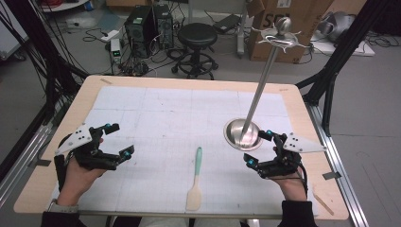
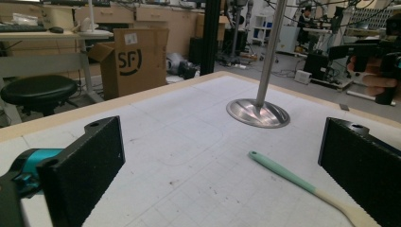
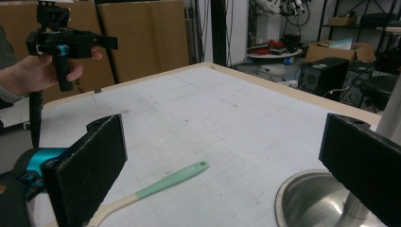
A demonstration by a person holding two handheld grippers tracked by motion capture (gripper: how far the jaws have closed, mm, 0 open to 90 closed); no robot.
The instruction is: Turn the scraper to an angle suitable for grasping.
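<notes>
A spatula [image 1: 196,178] with a mint-green handle and a cream blade lies on the white gridded mat near the table's front middle, blade toward me. A metal stand has a round dished base [image 1: 232,137] at mid right, and its thin pole [image 1: 261,82] rises to a hooked top with a ball. My left gripper [image 1: 120,140] hovers open at the left, well clear of the spatula [image 2: 293,177]. My right gripper [image 1: 257,147] is open too, just in front of the stand's base [image 3: 307,201], with the spatula [image 3: 161,185] to its left. Nothing sits between either pair of jaws.
Behind the table stand a black stool [image 1: 197,35], computer towers [image 1: 146,23] and a cardboard box [image 1: 283,28], with cables on the floor. Black frame posts [image 1: 331,71] flank the table. The wooden table rim [image 1: 189,80] borders the mat.
</notes>
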